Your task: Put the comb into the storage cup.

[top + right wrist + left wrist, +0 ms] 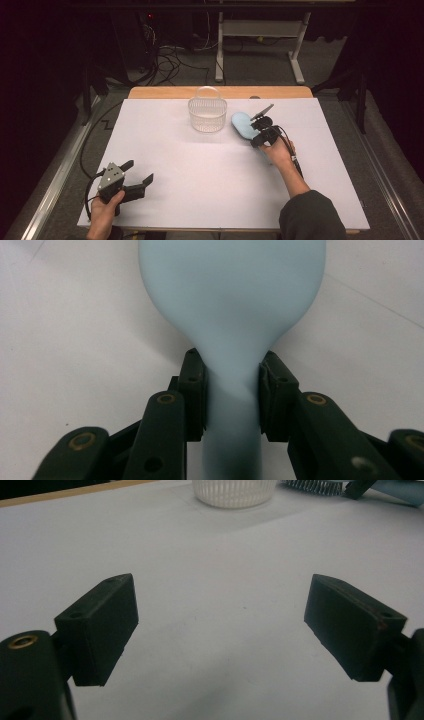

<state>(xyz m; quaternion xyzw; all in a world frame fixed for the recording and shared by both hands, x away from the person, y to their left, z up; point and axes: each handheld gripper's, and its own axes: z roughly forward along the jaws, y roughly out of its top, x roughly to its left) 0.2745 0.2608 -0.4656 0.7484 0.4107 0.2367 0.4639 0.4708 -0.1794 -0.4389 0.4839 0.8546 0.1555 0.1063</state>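
In the high view, a white desk [200, 170] is seen from above, with a dark floor and cables behind it. A clear ribbed basket [207, 115] with a thin handle is set at the upper centre of the frame. Just to its right, a pale blue spoon-shaped object [242, 124] is laid flat on the desk. The right claw [256, 131] is placed against the near end of that object, and is held by a hand reaching up from a dark sleeve at the lower right. At the lower left of the frame, the left claw [136, 176] is held by the other hand, low over the bare desk, well apart from the basket and the blue object; its jaws are spread with nothing between them.

In the left gripper view, two black jaws are seen wide apart at the lower left and lower right, with bare white desk between them. The basket [235, 492] is cut off by the top edge, at centre.

In the right gripper view, the blue object [232, 300] is spread across the top centre, and its narrow neck is pinched between the two black pads [196, 390] at the lower centre of the frame. The jaws are pressed against both sides of the neck.
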